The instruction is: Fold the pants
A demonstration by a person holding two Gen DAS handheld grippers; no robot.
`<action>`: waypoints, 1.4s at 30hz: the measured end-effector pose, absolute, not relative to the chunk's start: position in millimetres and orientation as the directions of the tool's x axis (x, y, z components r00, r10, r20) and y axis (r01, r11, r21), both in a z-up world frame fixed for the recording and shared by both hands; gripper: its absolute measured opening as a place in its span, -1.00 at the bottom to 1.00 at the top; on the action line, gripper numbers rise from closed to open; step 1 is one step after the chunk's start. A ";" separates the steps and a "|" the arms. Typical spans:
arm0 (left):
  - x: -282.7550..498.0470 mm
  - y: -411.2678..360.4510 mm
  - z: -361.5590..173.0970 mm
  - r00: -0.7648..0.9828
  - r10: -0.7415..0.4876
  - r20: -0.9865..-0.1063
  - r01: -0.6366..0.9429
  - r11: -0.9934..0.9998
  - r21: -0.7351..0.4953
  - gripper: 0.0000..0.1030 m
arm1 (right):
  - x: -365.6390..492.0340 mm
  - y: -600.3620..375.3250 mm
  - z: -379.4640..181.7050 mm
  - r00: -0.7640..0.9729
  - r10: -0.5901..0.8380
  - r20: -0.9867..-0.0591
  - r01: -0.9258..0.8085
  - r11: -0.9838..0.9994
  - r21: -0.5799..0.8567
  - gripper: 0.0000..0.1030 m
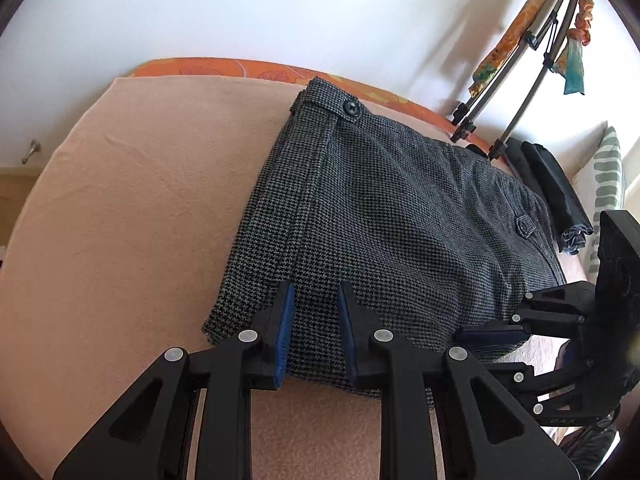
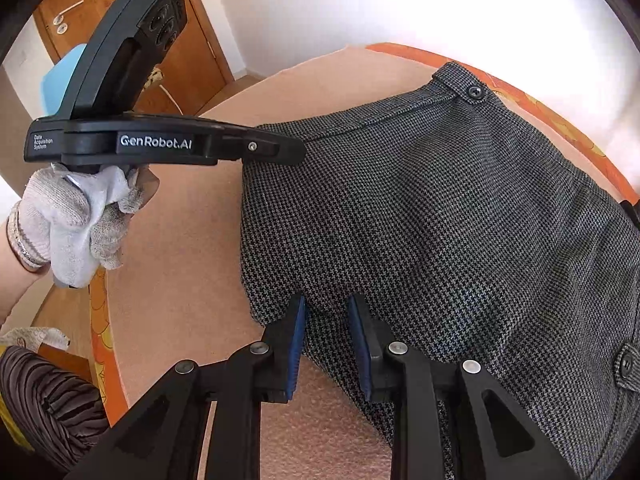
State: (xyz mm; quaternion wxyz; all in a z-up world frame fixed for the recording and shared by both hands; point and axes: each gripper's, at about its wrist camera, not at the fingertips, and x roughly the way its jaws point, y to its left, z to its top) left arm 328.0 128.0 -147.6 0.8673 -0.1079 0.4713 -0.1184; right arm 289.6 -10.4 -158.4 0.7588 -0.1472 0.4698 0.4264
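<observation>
Grey houndstooth pants (image 1: 400, 216) lie folded into a compact stack on a peach blanket (image 1: 132, 216), waistband and a black button (image 1: 351, 107) at the far end. My left gripper (image 1: 316, 304) is open, its blue pads straddling the near edge of the stack without closing on it. My right gripper (image 2: 326, 312) is open too, its pads just over the near left corner of the pants (image 2: 440, 216). The right gripper shows at the right in the left wrist view (image 1: 492, 334). The left gripper, in a gloved hand, shows in the right wrist view (image 2: 280, 148) at the stack's left edge.
The blanket covers a bed with an orange patterned sheet (image 1: 224, 68) along the far edge. A drying rack (image 1: 532, 52) with scarves, dark folded clothes (image 1: 552, 188) and a striped pillow (image 1: 604, 176) stand at the right. A wooden door (image 2: 120, 20) and a striped cushion (image 2: 44, 392) lie left.
</observation>
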 end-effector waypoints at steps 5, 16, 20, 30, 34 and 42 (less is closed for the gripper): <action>324.5 110.4 -126.6 0.559 -0.298 -0.774 0.152 0.954 -0.258 -0.61 | 277.9 -56.5 -134.9 0.291 0.557 -0.778 -0.682 0.691 0.240 -0.16; 340.1 3.3 -119.7 0.490 -0.409 -0.770 0.383 0.894 -0.231 -0.61 | 238.7 -228.3 -136.5 0.522 0.401 -0.753 -0.114 0.908 0.404 0.41; 345.8 -14.0 -137.1 0.461 -0.361 -0.811 0.408 0.898 -0.167 -0.61 | 247.0 -262.6 -161.0 0.488 0.453 -0.746 0.027 0.846 0.532 0.41; 346.8 -7.8 -133.2 0.462 -0.385 -0.799 0.399 0.895 -0.200 -0.61 | 268.8 -272.8 -179.9 0.547 0.532 -0.646 0.103 0.723 0.683 0.41; 353.4 -23.0 -121.2 0.470 -0.416 -0.778 0.427 0.879 -0.212 -0.61 | 270.6 -282.2 -186.8 0.585 0.551 -0.595 0.185 0.624 0.759 0.42; 359.2 -40.1 -151.2 0.420 -0.415 -0.807 0.443 0.870 -0.216 -0.61 | 283.2 -288.7 -186.3 0.624 0.476 -0.619 0.273 0.610 0.744 0.08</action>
